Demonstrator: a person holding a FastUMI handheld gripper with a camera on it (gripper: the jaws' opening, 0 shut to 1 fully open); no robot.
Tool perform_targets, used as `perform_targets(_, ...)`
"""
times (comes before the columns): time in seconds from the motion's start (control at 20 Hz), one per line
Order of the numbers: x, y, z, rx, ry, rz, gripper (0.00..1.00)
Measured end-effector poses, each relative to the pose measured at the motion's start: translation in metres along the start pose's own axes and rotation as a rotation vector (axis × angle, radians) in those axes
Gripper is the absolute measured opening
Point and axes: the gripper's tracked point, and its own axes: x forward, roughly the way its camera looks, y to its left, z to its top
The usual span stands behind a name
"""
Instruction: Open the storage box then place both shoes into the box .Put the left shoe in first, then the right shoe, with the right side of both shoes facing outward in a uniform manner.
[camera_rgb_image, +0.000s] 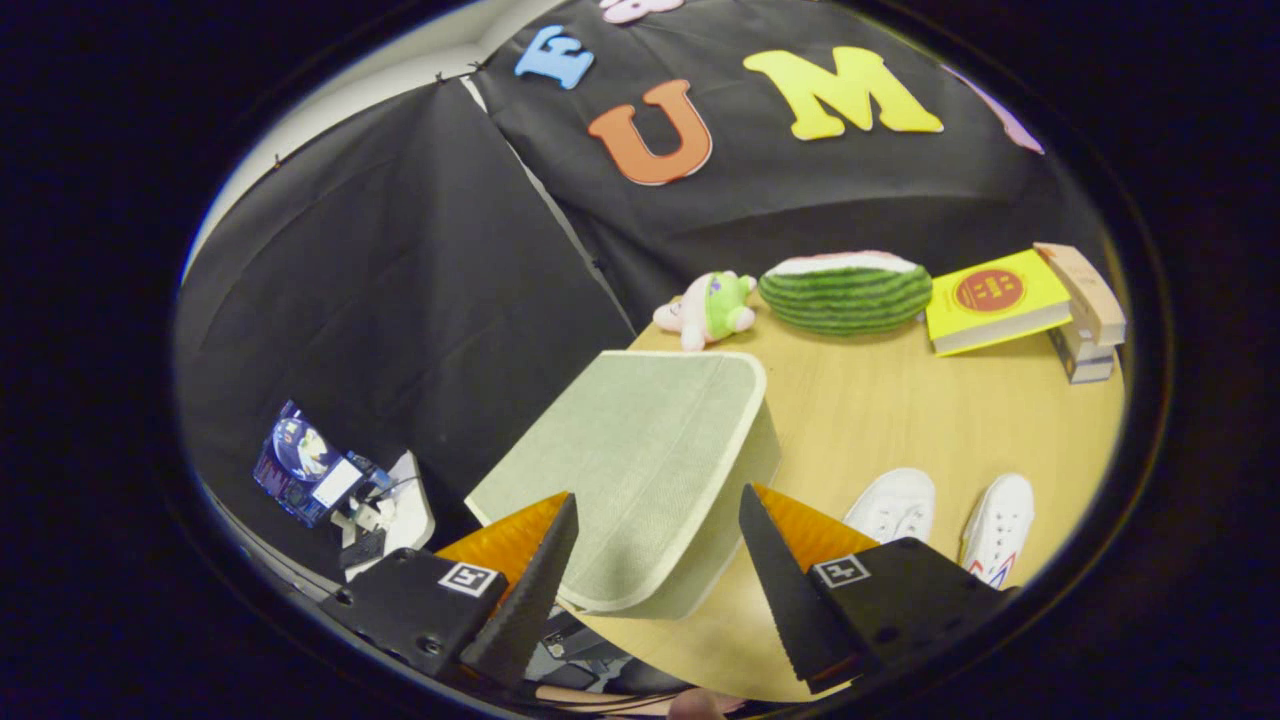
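From the gripper view, your gripper (655, 560) hangs above the wooden table (900, 420) with its fingers spread wide, holding nothing. The pale green storage box (640, 460), lid closed, sits between and just ahead of the fingers. Both white shoes (945, 520) lie side by side near the right finger. Beyond the box rest a plush toy (712, 308), a watermelon (845, 292) and stacked books (1030, 305).

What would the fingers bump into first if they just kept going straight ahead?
Most likely the closed storage box: its pale green lid lies just ahead of the open gripper, between the fingers. How near it is cannot be judged.
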Motion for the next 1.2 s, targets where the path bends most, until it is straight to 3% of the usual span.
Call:
perform_targets(0.25, 0.022, -0.003, -0.020, 0.154, 0.097, 0.076, 0.96)
perform_targets(0.5, 0.035, 0.013, -0.028, 0.323, 0.172, 0.195, 0.56)
perform_targets(0.6, 0.036, 0.007, -0.025, 0.339, 0.176, 0.183, 0.37)
perform_targets(0.85, 0.020, 0.008, -0.013, 0.320, 0.144, 0.144, 0.10)
perform_targets(0.9, 0.018, 0.009, -0.008, 0.317, 0.132, 0.140, 0.06)
perform_targets(1.2, 0.000, 0.041, 0.019, 0.305, 0.058, 0.166, 0.06)
